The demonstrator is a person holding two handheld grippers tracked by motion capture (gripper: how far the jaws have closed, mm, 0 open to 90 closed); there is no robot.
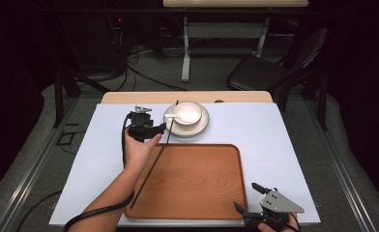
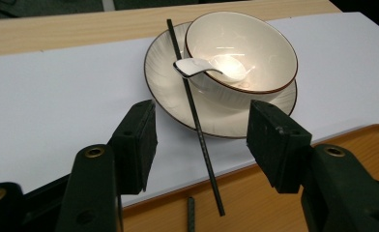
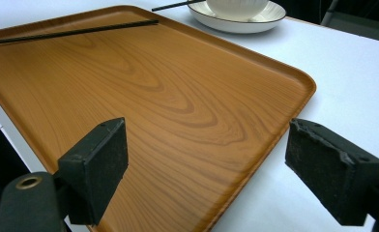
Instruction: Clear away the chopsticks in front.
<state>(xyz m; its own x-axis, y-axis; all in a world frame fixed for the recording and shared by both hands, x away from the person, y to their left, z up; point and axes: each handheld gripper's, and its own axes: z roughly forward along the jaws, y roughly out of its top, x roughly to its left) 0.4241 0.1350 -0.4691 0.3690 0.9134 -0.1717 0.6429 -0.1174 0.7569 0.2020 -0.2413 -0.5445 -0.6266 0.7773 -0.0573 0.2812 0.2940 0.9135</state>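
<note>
The bench (image 1: 284, 145) has a white top, and a strip of bare wood shows along its far edge at 12 o'clock. There is lots of bare white room at 9 o'clock and at 3 o'clock, on both sides of the tray.

The wooden tray (image 1: 197, 183) lies in the middle, close to the near edge of the bench at 6 o'clock. It has a low raised rim and round corners. Its big brown floor is bare. 1 black chopstick (image 1: 146, 179) lies along its rim at 9 o'clock.

Just past the tray at 12 o'clock sits a round plate (image 1: 201, 128) with a thin dark rim. A bowl (image 1: 186, 115) stands on the plate, and a white spoon (image 2: 204, 66) lies in the bowl with its handle over the bowl's edge. A 2nd chopstick (image 2: 197, 126) leans across the plate's rim, beside the bowl, and its low tip reaches over the tray's edge.

No words or labels can be read on any of these things.

The left gripper (image 1: 151, 129) is at 9 o'clock of the plate. Its jaws are spread wide and pinch nothing. The leaning chopstick lies ahead of them, between the 2 pads, and they do not touch it.

The right gripper (image 1: 249, 199) is at the tray's corner at 5 o'clock. Its jaws are spread wide too, and nothing is between them.
</note>
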